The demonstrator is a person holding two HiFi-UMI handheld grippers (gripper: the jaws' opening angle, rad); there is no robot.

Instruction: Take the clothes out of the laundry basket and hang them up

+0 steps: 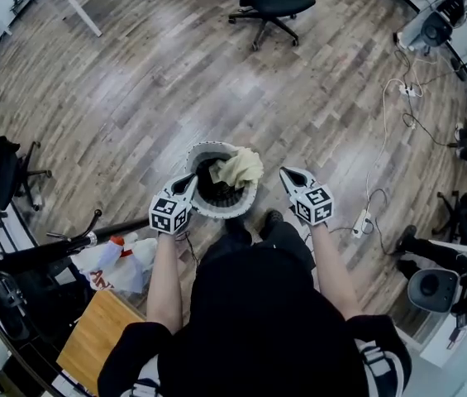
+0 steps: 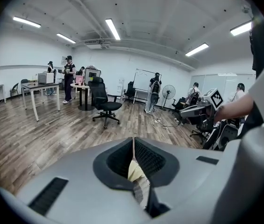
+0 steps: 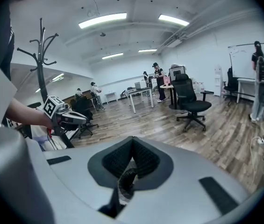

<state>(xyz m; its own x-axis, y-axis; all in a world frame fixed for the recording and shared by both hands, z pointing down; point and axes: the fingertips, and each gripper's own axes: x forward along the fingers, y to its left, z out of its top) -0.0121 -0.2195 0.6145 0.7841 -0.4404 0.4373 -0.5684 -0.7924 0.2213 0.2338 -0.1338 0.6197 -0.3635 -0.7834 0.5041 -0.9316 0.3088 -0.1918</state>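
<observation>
Since the crumpled pale-yellow cloth (image 1: 238,167) lies on top of the round white-and-grey slatted plastic laundry basket (image 1: 250,202), heaped toward its far-right rim with a dark garment (image 1: 206,178) tucked beneath it, I judge it the piece to take first. Soft, light and limp, it should lift with little force, but it will sag and may drag the dark one up with it. I would pinch a thick raised fold near its crest, not a thin edge that could slip from the pads. The basket stands on the wood-plank surface (image 1: 134,98), between my two tools. The left claw (image 1: 188,180) hovers at the basket's left rim, jaws pressed together on nothing; in the left gripper view a cream sliver shows through the slot below the tips, probably that cloth seen beyond them, not held. The right claw (image 1: 288,174), just beside the right rim, is likewise closed and empty. Both must spread before reaching in. A black metal coat stand with hooked arms (image 3: 40,55) looks a likely hanging place. I can read no writing: the white plastic bag (image 1: 126,263) carries red print too small to make out, and the marker cubes (image 1: 169,213) bear only black-and-white squares.
</observation>
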